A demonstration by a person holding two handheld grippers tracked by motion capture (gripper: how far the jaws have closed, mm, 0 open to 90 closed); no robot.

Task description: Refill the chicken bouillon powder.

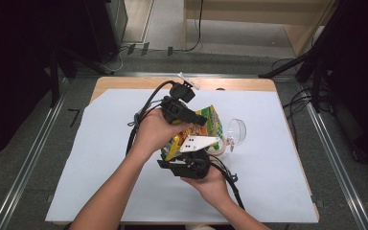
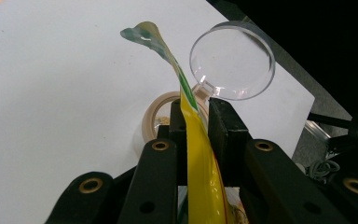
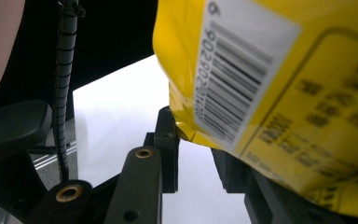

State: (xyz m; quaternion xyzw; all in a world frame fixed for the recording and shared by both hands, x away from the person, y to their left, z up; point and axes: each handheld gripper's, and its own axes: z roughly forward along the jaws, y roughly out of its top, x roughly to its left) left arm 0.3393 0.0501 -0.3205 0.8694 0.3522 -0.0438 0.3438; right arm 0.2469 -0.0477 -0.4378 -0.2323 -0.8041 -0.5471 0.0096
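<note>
Left gripper [image 2: 193, 123]: clamped on the top edge of a yellow snack bag [image 2: 200, 177].
Right gripper [image 3: 193, 140]: clamped on the bag's lower corner.
Bag: held above the tape roll [image 2: 156, 116], beside a clear lid [image 2: 232, 59].
Risk: the bag may be torn and its contents spilled if pulled unevenly.

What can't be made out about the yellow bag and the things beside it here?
- Yellow bag, high view: its middle is covered by both hands and a gripper's grey plate.
- Bag print, right gripper view: blurred, cut off by the right and top edges.
- Tape roll, left gripper view: largely behind the jaws and bag.
- Clear lid: what its stem joins to is hidden.
</note>
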